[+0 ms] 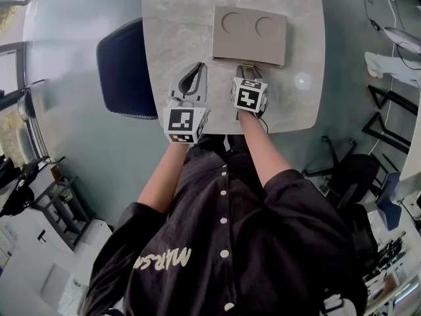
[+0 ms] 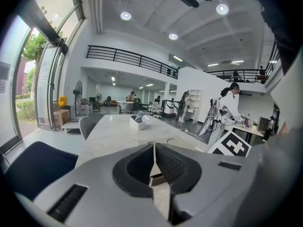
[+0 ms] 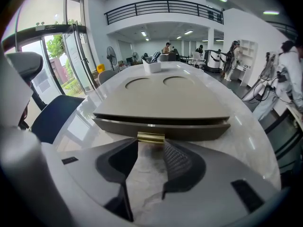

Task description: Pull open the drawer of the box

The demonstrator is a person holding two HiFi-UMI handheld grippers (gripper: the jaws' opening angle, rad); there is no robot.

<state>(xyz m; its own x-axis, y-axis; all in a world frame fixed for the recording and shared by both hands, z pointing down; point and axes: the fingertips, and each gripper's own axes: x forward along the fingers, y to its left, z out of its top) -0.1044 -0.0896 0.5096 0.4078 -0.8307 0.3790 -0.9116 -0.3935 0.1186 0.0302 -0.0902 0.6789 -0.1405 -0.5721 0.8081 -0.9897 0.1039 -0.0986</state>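
Right tool (image 3: 151, 146) grips the brass handle (image 3: 151, 137) by its tips only; a pull toward 6 o'clock could slip off.

Readable text: barely any
Pale lettering (image 1: 162, 259) on the person's dark shirt (image 1: 283, 236), upside down and creased, too unclear to spell out.

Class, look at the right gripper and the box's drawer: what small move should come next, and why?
Probably a gentle, straight pull back toward the person. The jaw tips of the right gripper sit against both ends of the gold handle, and the drawer front looks fully pushed into the box.
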